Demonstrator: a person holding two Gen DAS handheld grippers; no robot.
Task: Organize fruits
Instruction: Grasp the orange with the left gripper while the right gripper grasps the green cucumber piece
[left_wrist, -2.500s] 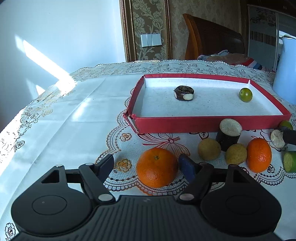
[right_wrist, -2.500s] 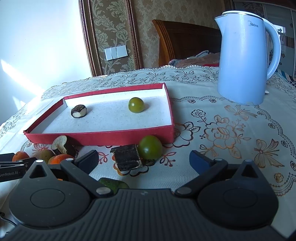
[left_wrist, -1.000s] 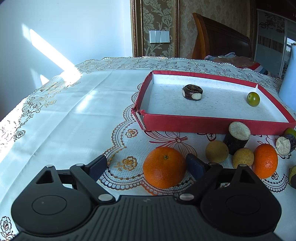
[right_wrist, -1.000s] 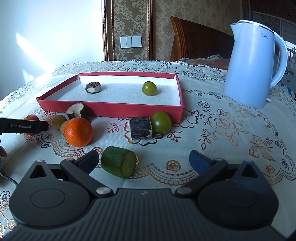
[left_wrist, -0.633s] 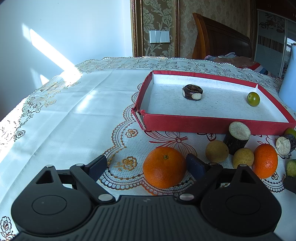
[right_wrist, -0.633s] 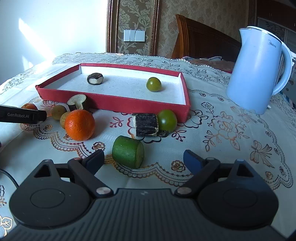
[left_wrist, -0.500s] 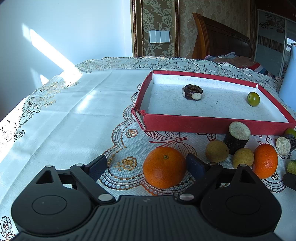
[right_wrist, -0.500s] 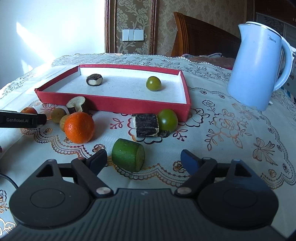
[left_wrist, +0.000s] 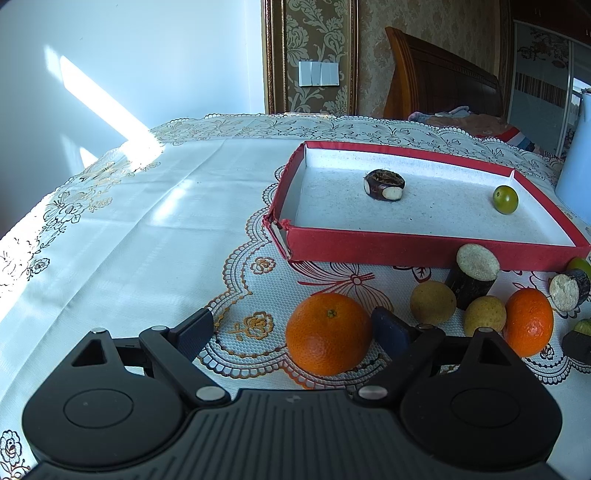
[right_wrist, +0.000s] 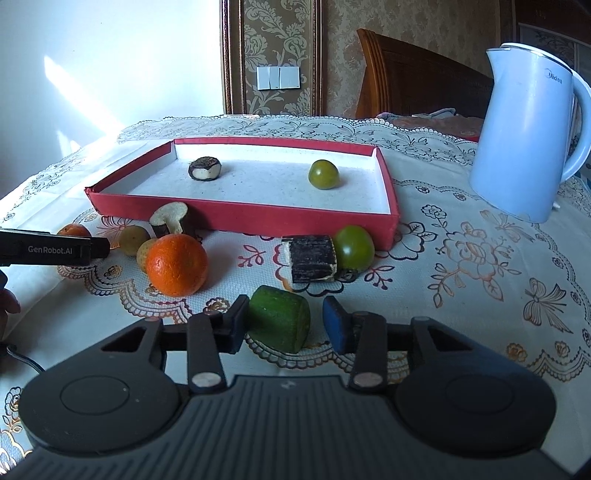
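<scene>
A red tray (right_wrist: 243, 216) (left_wrist: 406, 245) holds a dark cut piece (right_wrist: 205, 168) and a small green fruit (right_wrist: 323, 174). In front of it lie oranges (right_wrist: 176, 264) (left_wrist: 328, 333), yellow fruits (left_wrist: 433, 302), dark cut pieces (right_wrist: 309, 258) (left_wrist: 474, 275) and a green tomato (right_wrist: 354, 247). My right gripper (right_wrist: 284, 326) is partly closed around a green cylinder piece (right_wrist: 279, 323) on the table, the left pad touching it, the right pad a little apart. My left gripper (left_wrist: 291, 330) is open, the large orange against its right finger.
A light blue kettle (right_wrist: 528, 136) stands at the right of the tray. The left gripper's finger (right_wrist: 55, 251) shows at the left in the right wrist view. Lace tablecloth (left_wrist: 129, 221) covers the table; a wooden headboard stands behind.
My right gripper moved forward and down over the green cylinder piece and its jaws narrowed around it. The left gripper stayed still.
</scene>
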